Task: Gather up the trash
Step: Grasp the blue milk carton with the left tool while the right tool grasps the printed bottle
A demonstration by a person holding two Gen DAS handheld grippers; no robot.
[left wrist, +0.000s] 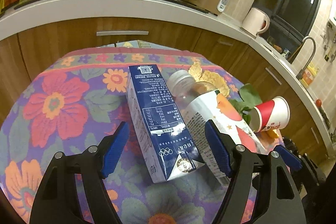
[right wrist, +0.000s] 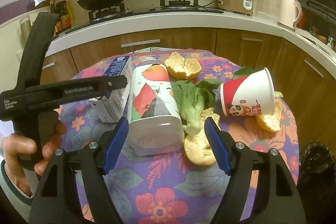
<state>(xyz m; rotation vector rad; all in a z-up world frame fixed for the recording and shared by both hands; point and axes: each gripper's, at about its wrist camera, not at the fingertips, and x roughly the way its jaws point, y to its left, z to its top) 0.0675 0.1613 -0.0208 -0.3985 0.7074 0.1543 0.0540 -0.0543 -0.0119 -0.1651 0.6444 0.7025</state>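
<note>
A blue and white milk carton (left wrist: 155, 119) lies on the flowered table (left wrist: 63, 102), with a clear plastic bottle (left wrist: 201, 110) lying against its right side. My left gripper (left wrist: 168, 135) is open, its blue fingers on either side of the carton and bottle. In the right wrist view the bottle (right wrist: 153, 106) lies bottom toward me, the carton (right wrist: 117, 85) to its left. My right gripper (right wrist: 167, 129) is open around the bottle's base and a green vegetable (right wrist: 193, 102). Orange peels (right wrist: 199, 150) and a tipped red paper cup (right wrist: 247, 93) lie to the right.
A black trash bag (right wrist: 315, 167) stands off the table's right edge. Behind the table runs a wooden-fronted kitchen counter (right wrist: 168, 16) with a wok, a gas hob, a rice cooker and a kettle. The left gripper's body (right wrist: 63, 89) reaches in from the left.
</note>
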